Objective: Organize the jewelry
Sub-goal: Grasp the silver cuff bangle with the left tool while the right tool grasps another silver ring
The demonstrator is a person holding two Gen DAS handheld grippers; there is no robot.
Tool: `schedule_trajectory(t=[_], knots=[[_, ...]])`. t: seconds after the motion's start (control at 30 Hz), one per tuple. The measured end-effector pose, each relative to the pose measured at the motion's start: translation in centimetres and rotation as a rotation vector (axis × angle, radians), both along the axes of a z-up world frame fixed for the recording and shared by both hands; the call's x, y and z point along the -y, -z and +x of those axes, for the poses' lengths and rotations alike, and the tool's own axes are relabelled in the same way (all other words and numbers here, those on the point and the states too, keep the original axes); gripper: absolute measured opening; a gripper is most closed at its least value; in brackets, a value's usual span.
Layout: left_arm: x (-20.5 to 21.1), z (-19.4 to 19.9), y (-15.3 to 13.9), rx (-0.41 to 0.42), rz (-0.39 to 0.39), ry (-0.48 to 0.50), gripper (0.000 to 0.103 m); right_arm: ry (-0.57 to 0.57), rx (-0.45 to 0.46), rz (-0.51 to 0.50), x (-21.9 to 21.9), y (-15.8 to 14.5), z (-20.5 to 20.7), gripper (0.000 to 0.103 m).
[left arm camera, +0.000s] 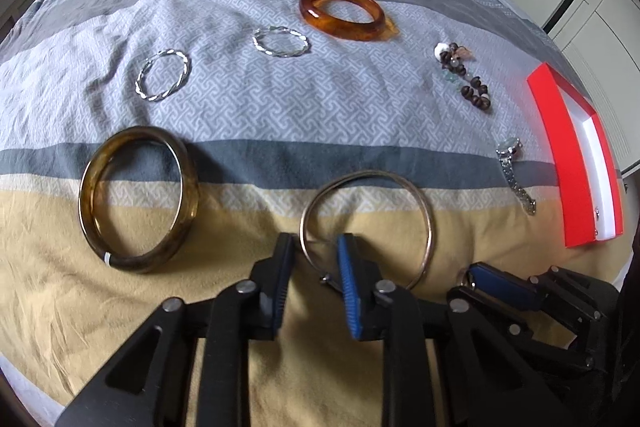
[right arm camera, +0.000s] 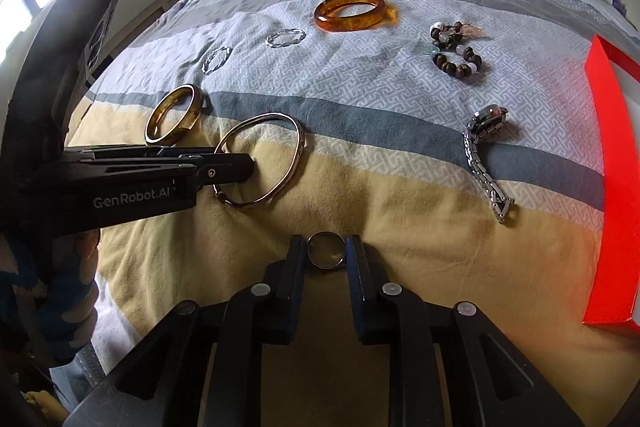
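Observation:
A thin metal bangle (left arm camera: 424, 211) lies on the yellow band of the bedspread. My left gripper (left arm camera: 316, 247) stands over its near left rim, which runs between the blue pads with a gap on each side, so the jaws are open. From the right wrist view the left gripper (right arm camera: 246, 167) reaches in from the left onto that bangle (right arm camera: 298, 147). My right gripper (right arm camera: 326, 247) is shut on a small metal ring (right arm camera: 326, 259) that fills the gap between its fingers. In the left wrist view the right gripper (left arm camera: 476, 277) sits low at the right.
Spread over the bed are a dark brown bangle (left arm camera: 86, 195), an amber bangle (left arm camera: 344, 27), two twisted silver bracelets (left arm camera: 185, 67) (left arm camera: 260, 45), a bead bracelet (left arm camera: 468, 83) and a steel watch (left arm camera: 510, 155). A red box (left arm camera: 560, 155) with a white lining stands at the right.

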State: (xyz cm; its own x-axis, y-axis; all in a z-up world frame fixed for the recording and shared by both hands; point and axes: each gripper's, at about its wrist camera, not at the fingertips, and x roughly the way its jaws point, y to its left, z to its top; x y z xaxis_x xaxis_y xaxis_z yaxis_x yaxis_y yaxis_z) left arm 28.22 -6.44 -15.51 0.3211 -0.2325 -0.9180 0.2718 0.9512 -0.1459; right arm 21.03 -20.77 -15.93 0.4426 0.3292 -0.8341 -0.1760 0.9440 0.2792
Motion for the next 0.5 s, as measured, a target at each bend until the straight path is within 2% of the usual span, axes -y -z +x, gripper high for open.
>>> schedule_trajectory(t=[0.13,0.5], knots=[[0.2,-0.5,-0.6,0.008,-0.008,-0.013,0.005,0.006,0.003,0.013,0.2,-0.5,-0.9,0.02],[0.9,-5.1,-4.8,0.08,0.024,-0.015,0.005,0.05,0.063,0.027,2.2,-4.1,-6.6,0.02]])
